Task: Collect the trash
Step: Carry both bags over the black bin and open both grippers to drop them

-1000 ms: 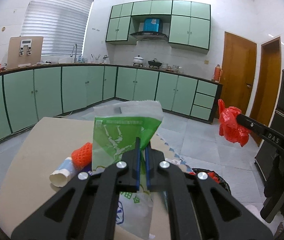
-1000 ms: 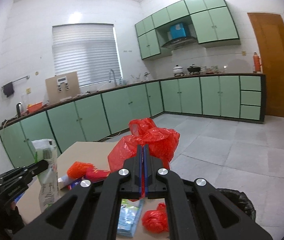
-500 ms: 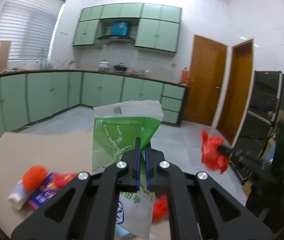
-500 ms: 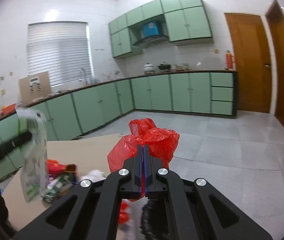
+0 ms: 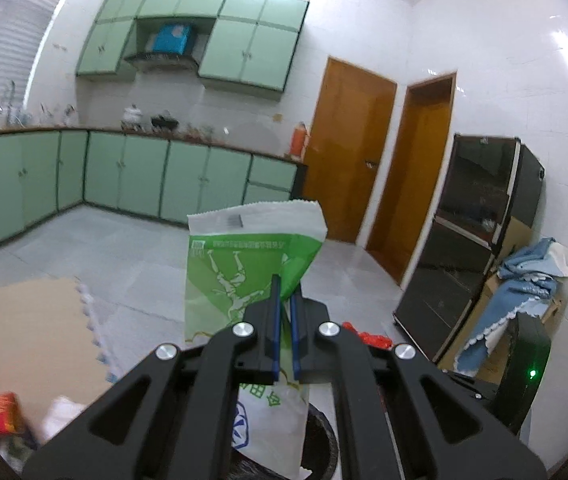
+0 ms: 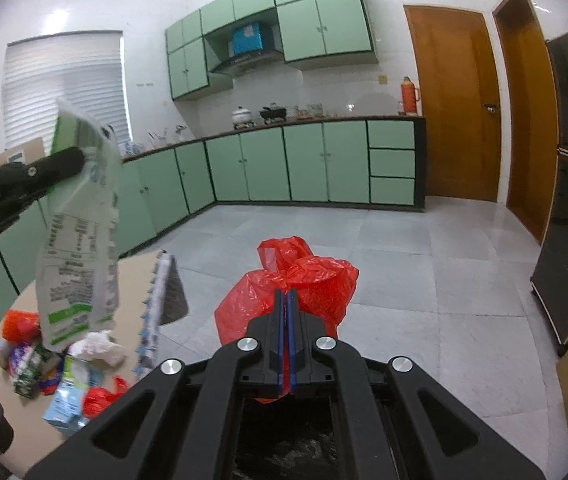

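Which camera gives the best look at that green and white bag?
The left wrist view. The green and white bag fills the middle, facing the lens, pinched in the left gripper. The right wrist view shows the bag off at the left edge, hanging from the left gripper, with only its printed back visible.

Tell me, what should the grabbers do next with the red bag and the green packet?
Probably open the right gripper first. It is shut on the red bag, which hangs right over the black bin. The left gripper, shut on the green packet, looks nearly over the bin too.
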Tool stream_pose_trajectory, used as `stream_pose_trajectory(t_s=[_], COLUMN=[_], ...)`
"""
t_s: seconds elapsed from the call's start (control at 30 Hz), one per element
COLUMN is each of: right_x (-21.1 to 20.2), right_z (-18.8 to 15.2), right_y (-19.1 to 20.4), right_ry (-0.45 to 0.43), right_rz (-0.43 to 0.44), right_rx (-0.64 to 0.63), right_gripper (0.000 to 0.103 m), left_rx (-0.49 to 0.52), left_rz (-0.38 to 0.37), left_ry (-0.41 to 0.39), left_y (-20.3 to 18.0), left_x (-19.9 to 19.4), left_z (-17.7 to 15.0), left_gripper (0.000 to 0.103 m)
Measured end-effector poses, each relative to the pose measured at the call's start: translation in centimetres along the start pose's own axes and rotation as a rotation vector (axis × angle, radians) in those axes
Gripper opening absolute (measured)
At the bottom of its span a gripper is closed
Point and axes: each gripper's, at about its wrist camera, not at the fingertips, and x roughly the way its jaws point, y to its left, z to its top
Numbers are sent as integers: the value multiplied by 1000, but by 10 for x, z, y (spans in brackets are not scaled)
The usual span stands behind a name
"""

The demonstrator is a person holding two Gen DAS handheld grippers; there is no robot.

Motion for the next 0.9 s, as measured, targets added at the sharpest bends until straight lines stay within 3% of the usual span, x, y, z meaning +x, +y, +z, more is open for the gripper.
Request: stream_pose_trajectory(t_s=[0.27, 0.37, 0.43, 0.47, 0.57, 0.67, 0.9], right_x=[46, 64, 73, 77, 77, 66, 31], right_z=[-23, -37, -42, -46, -49, -46, -34], right_y=[-39, -46, -50, -52, -54, -46, 1], right_ry=[113, 162, 184, 196, 201, 176, 108], right_rz=[-21, -32, -36, -42, -45, -37, 25], right_rx=[34, 41, 53, 63, 74, 69, 43], right_gripper=[2, 5, 13, 23, 33, 51, 69], left_rx=[-26, -22, -28, -32, -42, -29, 25], left_rz=[-17, -8, 2, 7, 30, 69, 197], left_ry=[183, 228, 238, 242, 243, 206, 143], left_y=[0, 4, 10, 11, 23, 29, 51], left_x=[71, 81, 84, 85, 77, 61, 3], left_z=[-47, -51, -52, -53, -52, -48, -47], left_gripper=[5, 25, 40, 40, 40, 44, 49])
